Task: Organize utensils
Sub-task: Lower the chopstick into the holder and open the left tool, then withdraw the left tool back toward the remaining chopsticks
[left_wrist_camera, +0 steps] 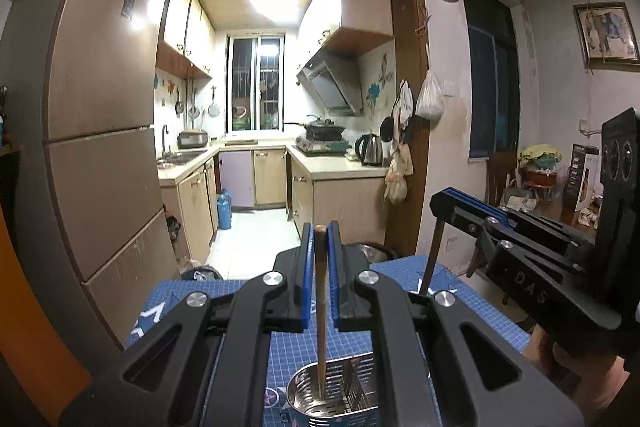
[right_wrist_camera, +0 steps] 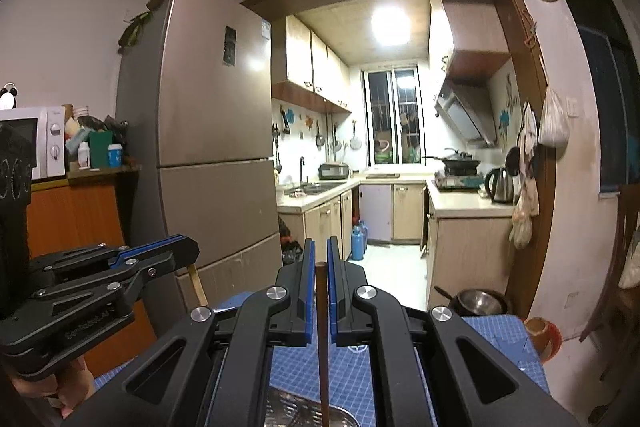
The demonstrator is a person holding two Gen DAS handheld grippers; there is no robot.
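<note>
In the left wrist view we see our left gripper (left_wrist_camera: 320, 231) clenched on a pale wooden chopstick (left_wrist_camera: 321, 307) whose tip stands in the perforated steel utensil holder (left_wrist_camera: 332, 401) on the blue gridded worktop (left_wrist_camera: 472, 315), and in the right wrist view our right gripper (right_wrist_camera: 321, 247) grasps a dark brown chopstick (right_wrist_camera: 322, 339) above that holder.

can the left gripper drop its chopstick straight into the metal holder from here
Probably yes: the left gripper holds the light wooden chopstick upright, its lower end already inside the metal utensil holder, nothing blocking.
</note>
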